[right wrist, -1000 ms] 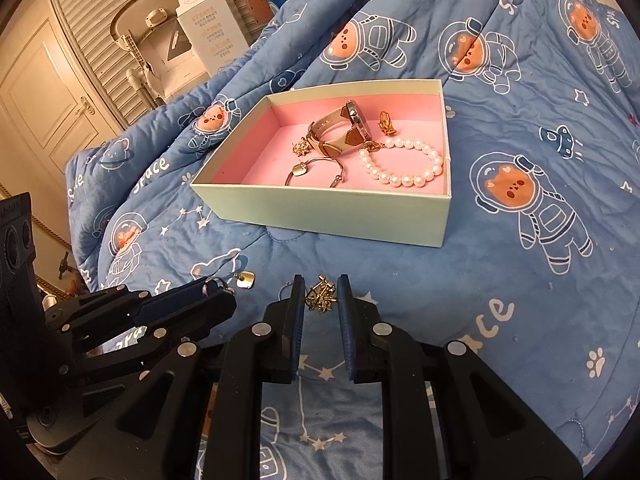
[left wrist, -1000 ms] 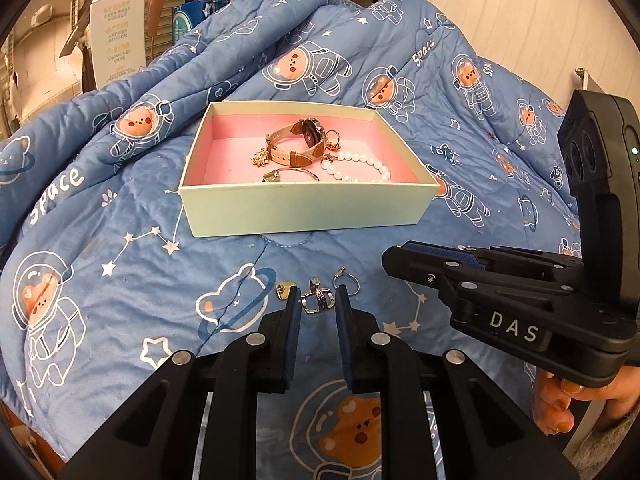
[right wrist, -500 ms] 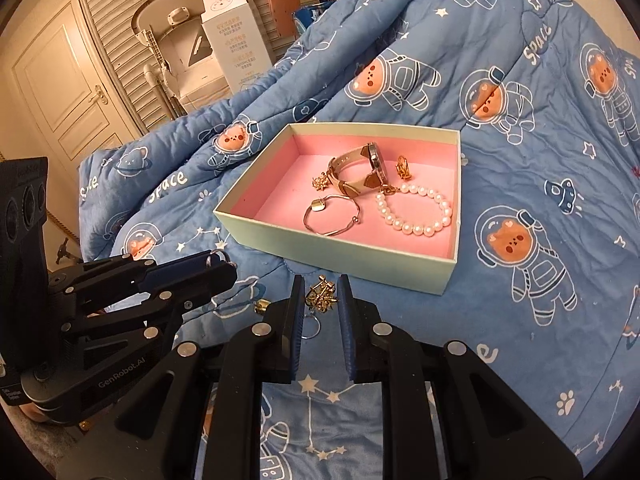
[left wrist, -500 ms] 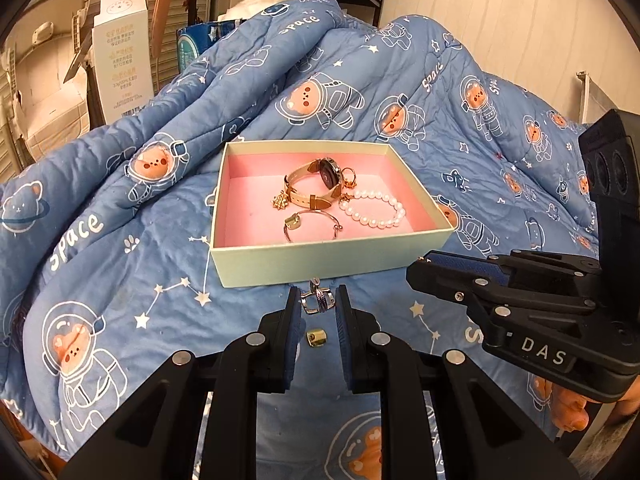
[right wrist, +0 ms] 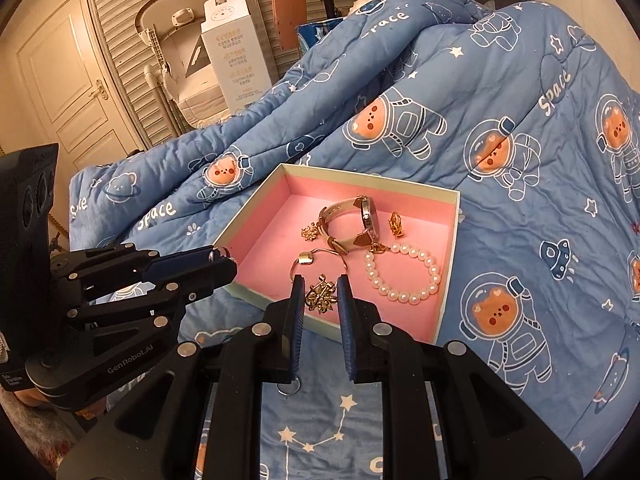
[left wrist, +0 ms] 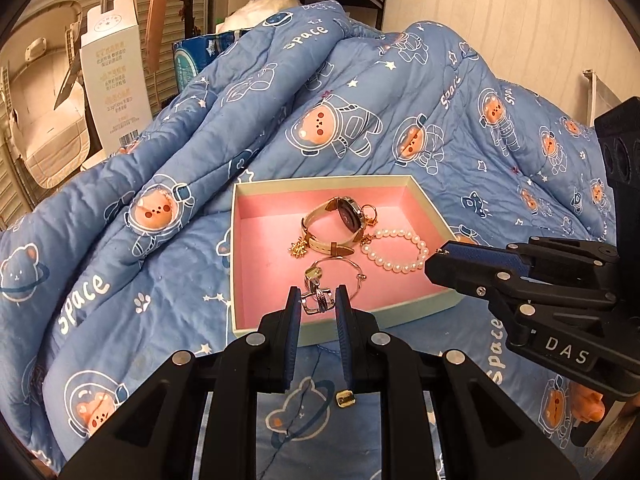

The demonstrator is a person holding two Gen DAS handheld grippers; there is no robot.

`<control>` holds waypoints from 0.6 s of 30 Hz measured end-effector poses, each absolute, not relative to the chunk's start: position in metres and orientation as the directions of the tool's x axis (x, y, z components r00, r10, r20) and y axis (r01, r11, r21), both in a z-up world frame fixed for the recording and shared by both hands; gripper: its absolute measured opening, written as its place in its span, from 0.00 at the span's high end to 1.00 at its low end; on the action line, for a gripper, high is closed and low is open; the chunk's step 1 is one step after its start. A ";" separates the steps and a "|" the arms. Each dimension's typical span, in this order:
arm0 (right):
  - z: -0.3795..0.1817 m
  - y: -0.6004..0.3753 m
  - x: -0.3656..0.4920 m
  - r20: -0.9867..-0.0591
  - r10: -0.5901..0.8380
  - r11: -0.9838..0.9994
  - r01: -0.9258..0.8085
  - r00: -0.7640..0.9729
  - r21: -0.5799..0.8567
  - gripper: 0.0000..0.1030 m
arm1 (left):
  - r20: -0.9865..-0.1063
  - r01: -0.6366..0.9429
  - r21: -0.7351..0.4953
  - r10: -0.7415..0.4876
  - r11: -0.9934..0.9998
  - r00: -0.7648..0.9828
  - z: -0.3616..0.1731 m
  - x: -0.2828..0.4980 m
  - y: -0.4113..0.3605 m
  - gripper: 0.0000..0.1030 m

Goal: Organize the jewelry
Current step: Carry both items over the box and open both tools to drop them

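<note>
Both grippers are now raised to the pink-lined box (left wrist: pixel 436 306). Left gripper (left wrist: pixel 318 306) is clamped on a silver ring (left wrist: pixel 317 302); right gripper (right wrist: pixel 320 296) on a gold earring (right wrist: pixel 320 298), for release inside.

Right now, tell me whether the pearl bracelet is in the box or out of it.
In. The pearl bracelet lies as a closed loop on the pink floor of the box, inside its walls, beside the watch.

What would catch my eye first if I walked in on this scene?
Probably the open box with the pink lining on a blue quilt printed with space bears, holding a watch and a pearl bracelet. Next, two black claws before it: the left claw pinches a silver trinket, the right claw a gold charm.
</note>
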State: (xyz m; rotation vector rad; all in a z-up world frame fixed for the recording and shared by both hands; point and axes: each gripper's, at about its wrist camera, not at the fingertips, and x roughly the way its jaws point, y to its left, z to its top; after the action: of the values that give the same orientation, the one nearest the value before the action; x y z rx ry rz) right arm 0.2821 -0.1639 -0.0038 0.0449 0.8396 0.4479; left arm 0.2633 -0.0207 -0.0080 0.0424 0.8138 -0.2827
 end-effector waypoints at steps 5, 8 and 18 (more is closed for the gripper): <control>-0.010 -0.164 0.299 -0.729 0.380 0.915 -0.347 0.569 0.206 0.83 | -0.745 0.257 -0.096 -0.240 0.962 0.622 -0.011 0.285 -0.018 0.83; -0.016 -0.166 0.310 -0.743 0.374 0.918 -0.333 0.555 0.213 0.83 | -0.759 0.257 -0.097 -0.238 0.962 0.606 -0.014 0.296 -0.019 0.83; -0.036 -0.164 0.335 -0.796 0.335 0.928 -0.324 0.504 0.186 0.83 | -0.820 0.275 -0.082 -0.222 0.958 0.528 -0.034 0.323 -0.030 0.83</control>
State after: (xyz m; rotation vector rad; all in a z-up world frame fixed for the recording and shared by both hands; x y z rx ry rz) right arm 0.3351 -0.1638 -0.0360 0.0130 0.9632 0.3977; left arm 0.3226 -0.0303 -0.0340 0.0600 0.9699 -0.2974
